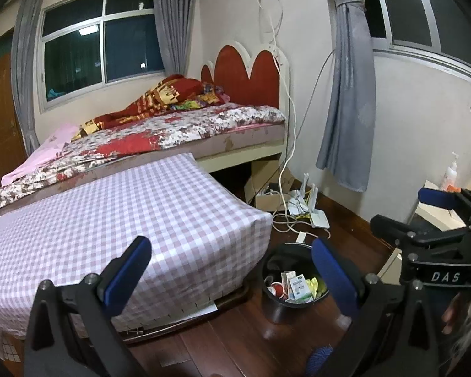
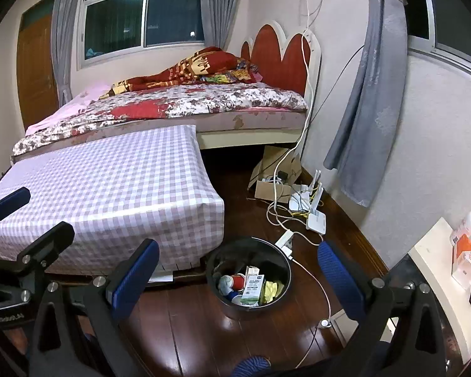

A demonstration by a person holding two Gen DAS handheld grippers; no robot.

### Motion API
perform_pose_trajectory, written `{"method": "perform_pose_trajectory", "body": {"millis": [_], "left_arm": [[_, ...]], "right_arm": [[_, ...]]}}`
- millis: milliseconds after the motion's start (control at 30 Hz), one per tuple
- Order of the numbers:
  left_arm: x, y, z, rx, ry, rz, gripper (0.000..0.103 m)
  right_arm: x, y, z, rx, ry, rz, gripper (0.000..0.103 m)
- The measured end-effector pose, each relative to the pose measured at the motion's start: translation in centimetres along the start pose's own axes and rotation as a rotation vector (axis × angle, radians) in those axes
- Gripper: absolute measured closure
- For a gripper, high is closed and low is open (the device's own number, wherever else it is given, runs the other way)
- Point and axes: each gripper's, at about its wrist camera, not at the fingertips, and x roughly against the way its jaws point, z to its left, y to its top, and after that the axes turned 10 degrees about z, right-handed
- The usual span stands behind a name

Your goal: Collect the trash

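A black trash bin (image 1: 274,309) (image 2: 235,309) stands on the dark wooden floor beside the low table. Inside it lie small cartons (image 1: 296,284) (image 2: 252,284), a red-and-white item and a yellow wrapper (image 2: 273,289). My left gripper (image 1: 230,242) is open and empty, above the table's corner and left of the bin. My right gripper (image 2: 238,246) is open and empty too, hovering over the bin's near side. Each gripper also shows in the other view: the right gripper (image 1: 398,207) at the right edge, the left gripper (image 2: 44,212) at the left edge.
A low table under a pink checked cloth (image 1: 125,213) (image 2: 110,182) fills the left. Behind it is a bed (image 2: 188,100). A router (image 2: 315,220), cables and a cardboard box (image 2: 271,188) lie by the wall. A white desk (image 2: 433,251) with bottles stands at the right.
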Motion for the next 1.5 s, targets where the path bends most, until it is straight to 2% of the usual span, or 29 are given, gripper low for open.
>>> {"method": "perform_pose_trajectory", "body": {"millis": [1500], "left_arm": [[0.08, 0.06, 0.53, 0.015, 0.002, -0.001, 0.001]], "right_arm": [[0.28, -0.26, 0.17, 0.006, 0.004, -0.002, 0.001]]}}
